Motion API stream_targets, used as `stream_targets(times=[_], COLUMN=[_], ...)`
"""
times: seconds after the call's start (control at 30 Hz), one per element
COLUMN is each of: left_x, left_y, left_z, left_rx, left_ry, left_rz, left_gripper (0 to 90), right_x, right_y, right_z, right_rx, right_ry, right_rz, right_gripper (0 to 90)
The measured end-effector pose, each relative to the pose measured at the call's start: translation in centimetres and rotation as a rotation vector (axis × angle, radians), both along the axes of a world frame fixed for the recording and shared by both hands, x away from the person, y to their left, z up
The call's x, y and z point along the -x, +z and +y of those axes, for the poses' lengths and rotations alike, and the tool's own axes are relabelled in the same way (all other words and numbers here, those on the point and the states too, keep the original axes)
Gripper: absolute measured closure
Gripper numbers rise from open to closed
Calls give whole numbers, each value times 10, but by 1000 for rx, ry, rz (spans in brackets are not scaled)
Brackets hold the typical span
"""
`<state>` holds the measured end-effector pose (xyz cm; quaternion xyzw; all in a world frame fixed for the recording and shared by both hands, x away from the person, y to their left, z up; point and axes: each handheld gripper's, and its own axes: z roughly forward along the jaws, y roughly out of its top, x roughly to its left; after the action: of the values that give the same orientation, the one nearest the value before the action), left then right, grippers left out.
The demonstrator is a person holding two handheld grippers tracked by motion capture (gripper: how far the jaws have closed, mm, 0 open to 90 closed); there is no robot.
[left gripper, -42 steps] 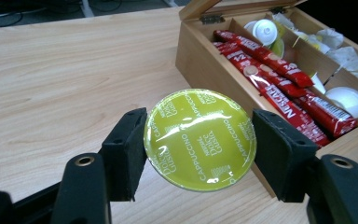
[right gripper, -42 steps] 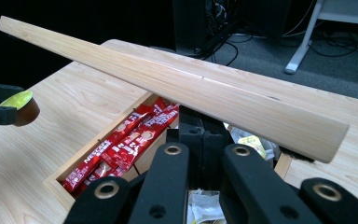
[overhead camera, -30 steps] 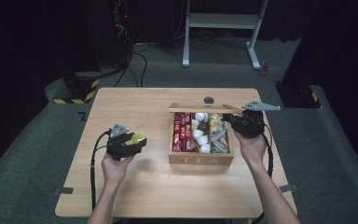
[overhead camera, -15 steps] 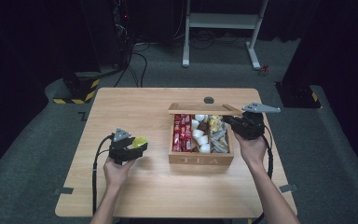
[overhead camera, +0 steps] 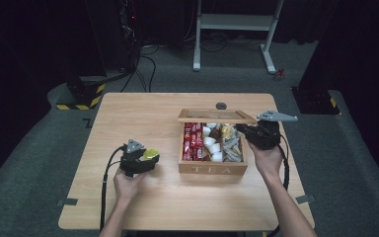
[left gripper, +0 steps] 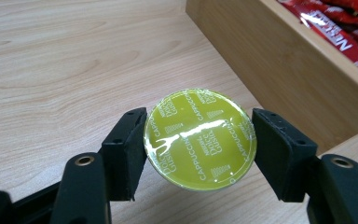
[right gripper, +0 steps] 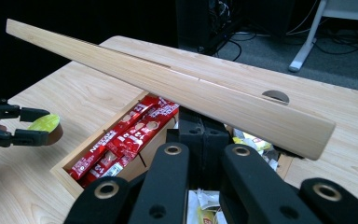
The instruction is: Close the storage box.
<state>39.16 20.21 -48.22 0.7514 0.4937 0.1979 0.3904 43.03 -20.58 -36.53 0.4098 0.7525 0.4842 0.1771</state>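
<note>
We see a pale wooden worktop (overhead camera: 143, 113) standing on grey carpet (overhead camera: 39, 163). A small dark round inset (overhead camera: 221, 105) sits in its surface near the far edge. Beyond it, a white metal stand (overhead camera: 237, 22) rises from the floor, with black cables (overhead camera: 145, 69) trailing beside it. At the far left corner lies a block with yellow and black stripes (overhead camera: 84, 96). A small red thing (overhead camera: 279, 75) lies by the stand's foot; we cannot tell what it is.

The tea box (overhead camera: 212, 169) sits on the table (overhead camera: 143, 113), with the capsule (overhead camera: 149, 154) to its left
</note>
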Motion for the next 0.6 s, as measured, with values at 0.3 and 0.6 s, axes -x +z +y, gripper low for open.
stream_targets(times=[0.3,0.6], left_x=[-2,-5], left_y=[-3,-8], left_z=[-7,-12], left_rx=[4,5], left_ry=[-14,-18], left_rz=[-1,8], left_gripper=[385,385], right_x=[1,3], right_y=[0,-2], right_z=[0,-1], right_rx=[0,-5], right_ry=[-1,1], right_rz=[3,7], right_gripper=[900,900])
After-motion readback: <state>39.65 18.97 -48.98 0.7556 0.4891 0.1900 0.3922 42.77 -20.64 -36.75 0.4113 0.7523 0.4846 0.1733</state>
